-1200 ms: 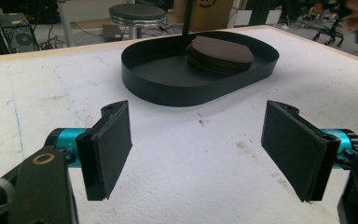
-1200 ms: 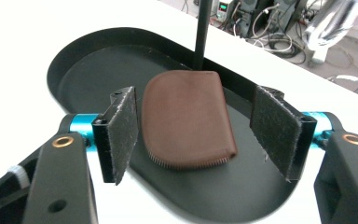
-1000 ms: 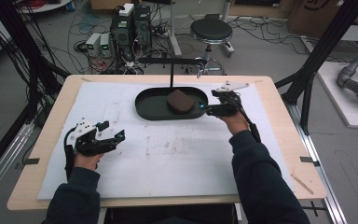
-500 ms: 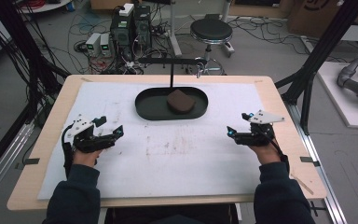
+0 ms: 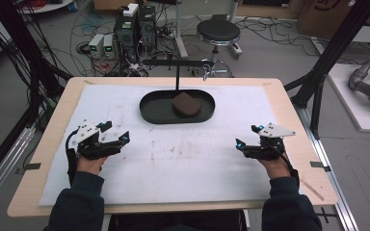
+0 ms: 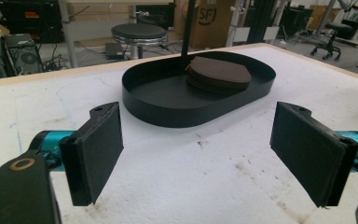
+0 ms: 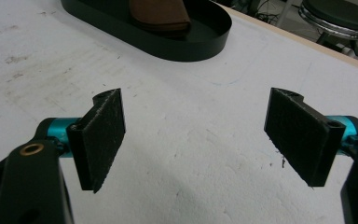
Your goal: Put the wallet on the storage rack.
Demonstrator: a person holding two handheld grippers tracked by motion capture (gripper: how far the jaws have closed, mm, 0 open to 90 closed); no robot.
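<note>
A black oval tray (image 5: 154, 113) (image 6: 168, 109) (image 7: 200, 44) sits at the back middle of the white mat, with a brown flat pad (image 5: 187, 104) (image 6: 219, 74) (image 7: 161, 14) lying inside it. My left gripper (image 5: 120, 139) (image 6: 200, 154) rests over the mat's left side, open, nothing between its jaws. Over the mat's right side my right gripper (image 5: 241, 145) (image 7: 196, 140) is open and empty as well, well clear of the tray.
A thin black post (image 5: 177, 77) with a crossbar rises behind the tray. The white mat (image 5: 183, 159) covers a wooden table (image 5: 298, 120). A stool (image 5: 218, 32), cables and electronics boxes (image 5: 125, 29) stand on the floor beyond.
My right gripper has drawn back from the tray's right end to the right side of the mat, leaving the brown pad in the tray. My left gripper has barely shifted.
</note>
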